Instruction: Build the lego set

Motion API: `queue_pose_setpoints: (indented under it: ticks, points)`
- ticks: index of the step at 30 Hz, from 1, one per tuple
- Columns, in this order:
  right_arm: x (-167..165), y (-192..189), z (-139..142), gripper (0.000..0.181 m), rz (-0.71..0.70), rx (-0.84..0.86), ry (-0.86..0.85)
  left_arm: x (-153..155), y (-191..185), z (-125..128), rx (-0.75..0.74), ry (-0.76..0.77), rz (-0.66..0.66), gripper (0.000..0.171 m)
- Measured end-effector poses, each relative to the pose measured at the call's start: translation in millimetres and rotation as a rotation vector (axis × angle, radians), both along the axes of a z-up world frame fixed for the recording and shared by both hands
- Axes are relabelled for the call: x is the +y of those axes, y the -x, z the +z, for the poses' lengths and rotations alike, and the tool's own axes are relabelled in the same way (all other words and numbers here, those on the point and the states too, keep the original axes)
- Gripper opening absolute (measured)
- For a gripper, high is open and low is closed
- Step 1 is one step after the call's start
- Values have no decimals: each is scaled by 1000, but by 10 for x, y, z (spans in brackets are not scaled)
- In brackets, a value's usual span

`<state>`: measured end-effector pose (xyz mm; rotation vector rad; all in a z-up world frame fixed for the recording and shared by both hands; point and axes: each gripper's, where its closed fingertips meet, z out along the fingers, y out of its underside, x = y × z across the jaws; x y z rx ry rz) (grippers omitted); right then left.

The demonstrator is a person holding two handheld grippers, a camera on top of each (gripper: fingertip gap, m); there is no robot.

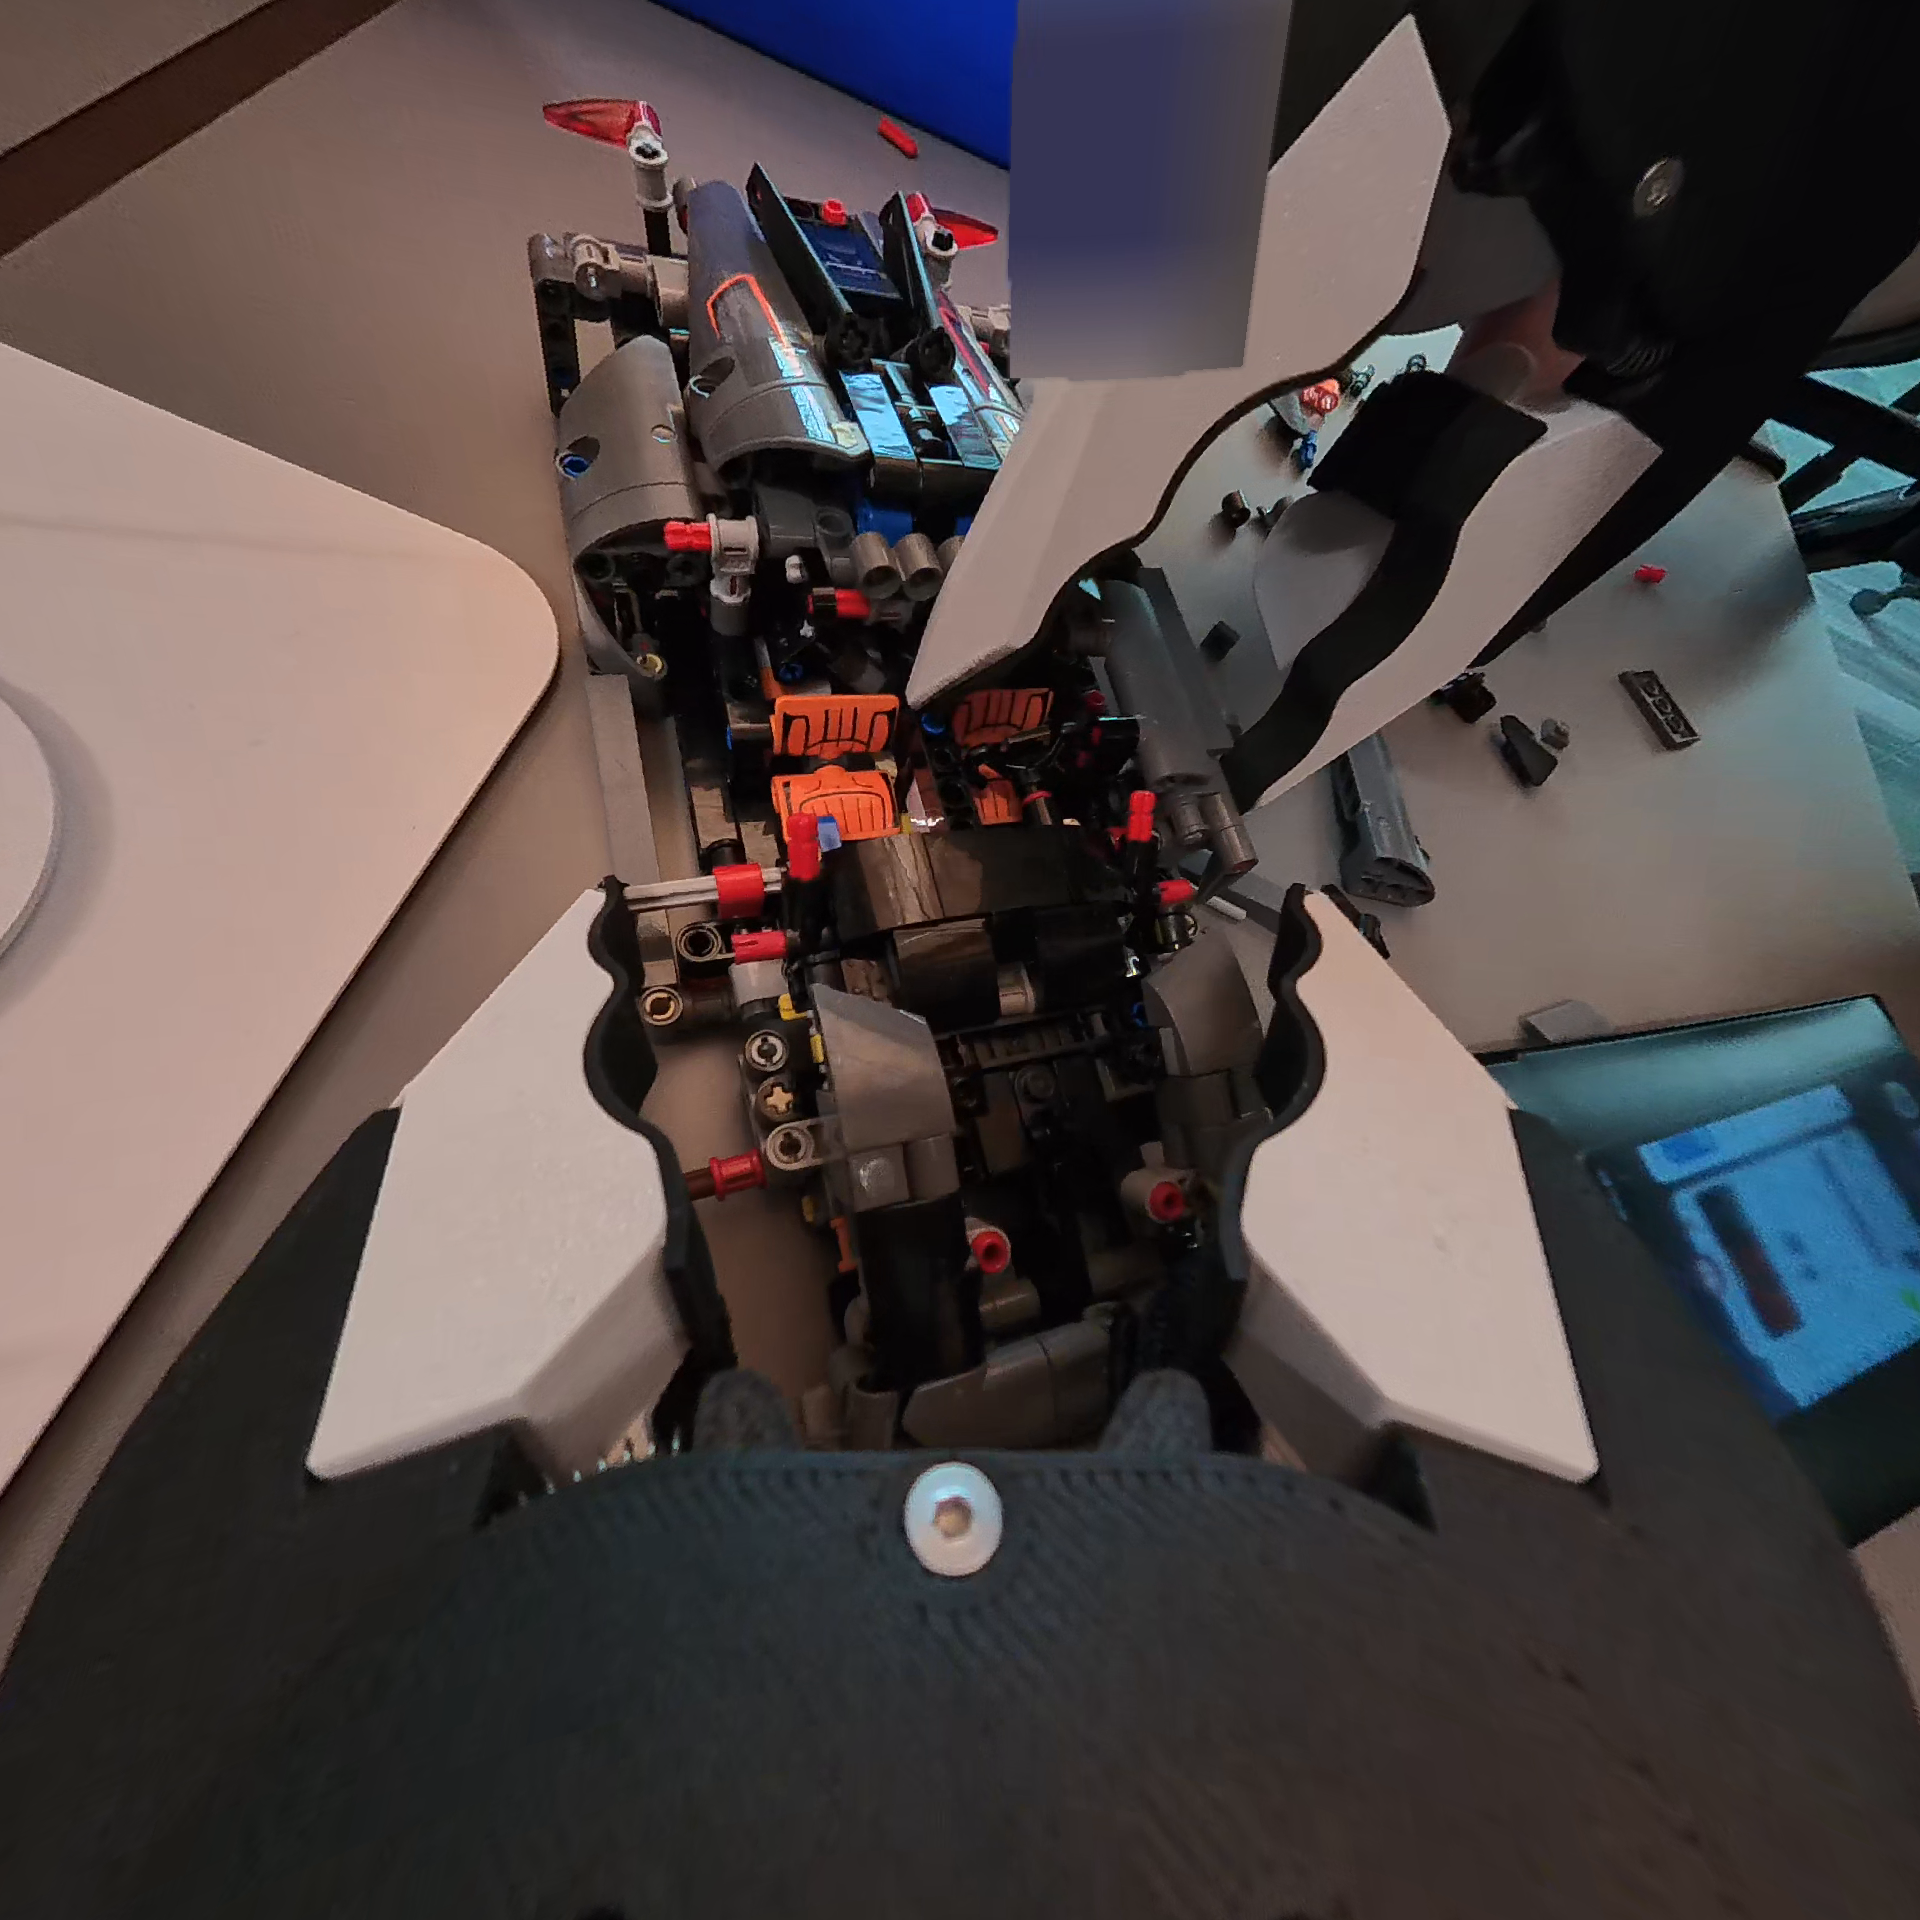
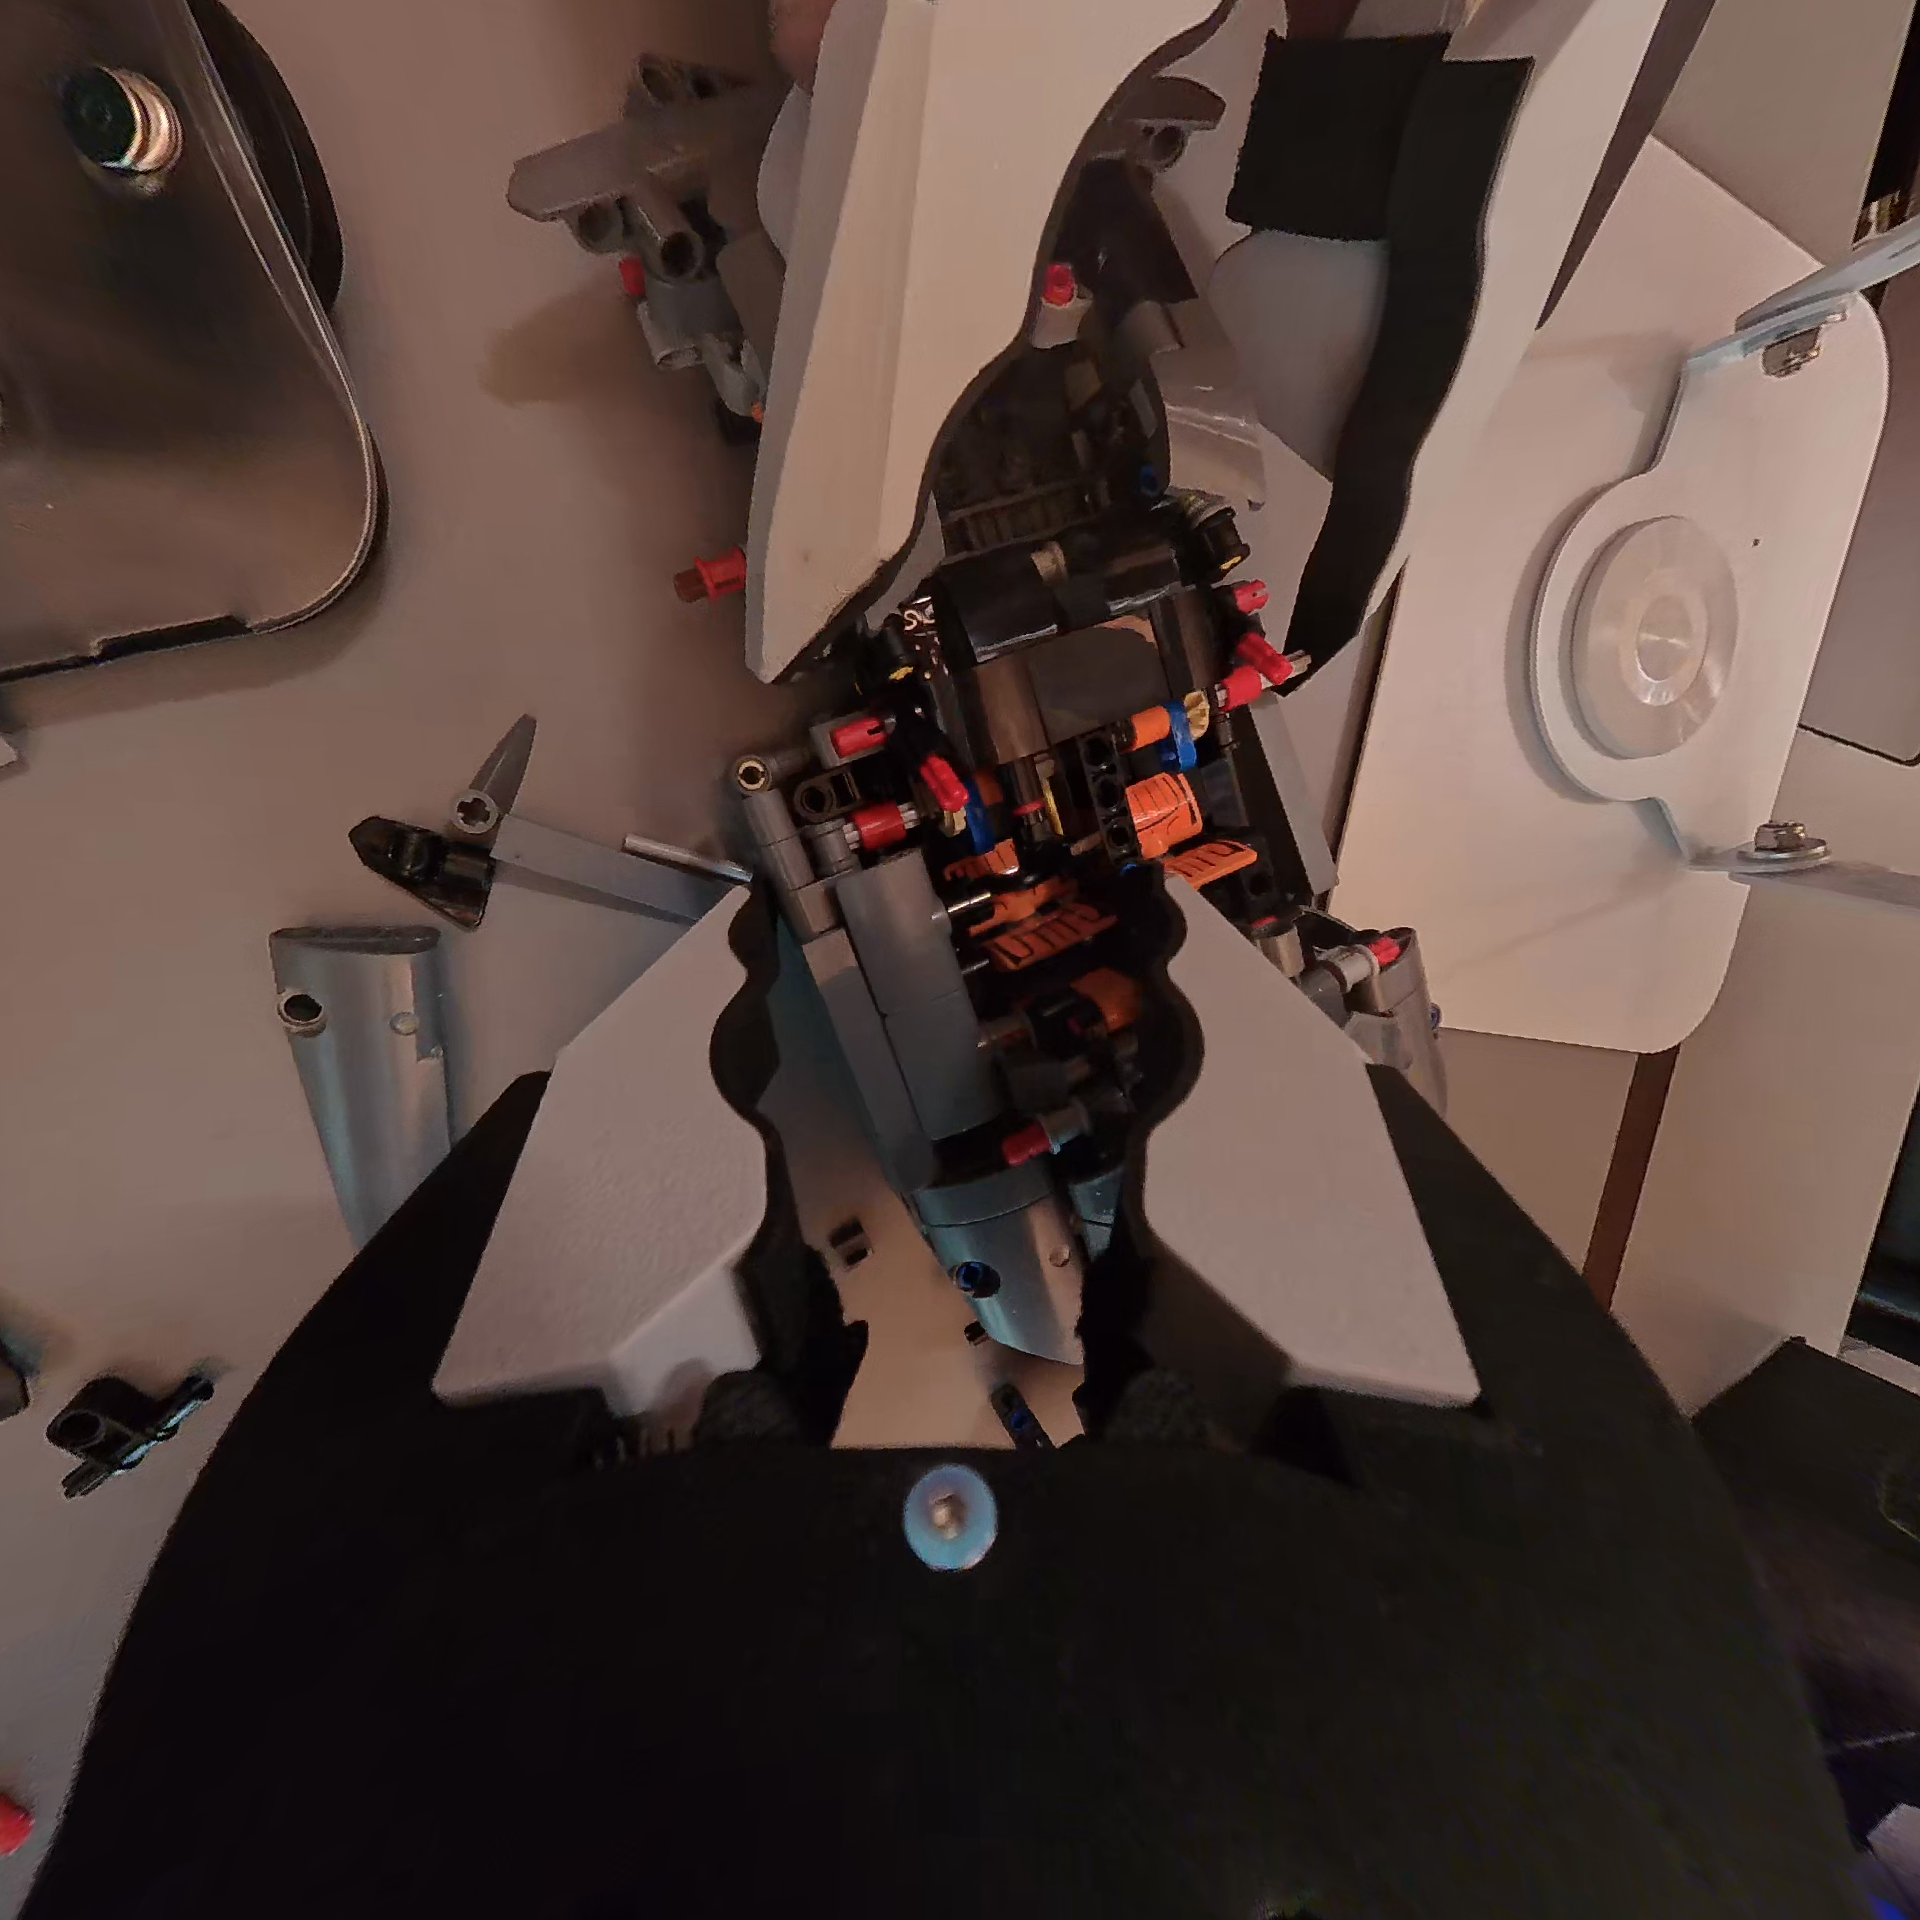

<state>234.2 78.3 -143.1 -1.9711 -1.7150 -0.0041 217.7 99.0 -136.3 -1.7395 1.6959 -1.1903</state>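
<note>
The long dark grey and black brick-built vehicle model with orange seats [image 1: 883,790] lies along the middle of the pale worktop [image 1: 312,312]. The left gripper [image 1: 951,914] straddles its near end, fingers apart. The right gripper [image 2: 956,904] straddles its seats, also spread. Loose grey pieces [image 2: 364,1049] lie beside it.

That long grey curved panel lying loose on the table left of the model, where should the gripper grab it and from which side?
Grip the grey curved panel across its narrow width near mid-length, coming straight down from above. It lies flat and lengthwise on the table, with free space on both long sides, so the fingers can straddle it. The ends are a poorer choice, since the near end runs under the right gripper.
</note>
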Motion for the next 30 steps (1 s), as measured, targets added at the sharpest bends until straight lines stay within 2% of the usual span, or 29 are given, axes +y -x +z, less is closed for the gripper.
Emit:
queue_pose_setpoints:
  ticks: [26,30]
  points:
    - [5,-22,6,65,5,-30,-12,-3,-3,-12,0,-3,20,120]
    - [-50,-49,20,65,46,-51,-20,32,16,15,-15,24,9,104]
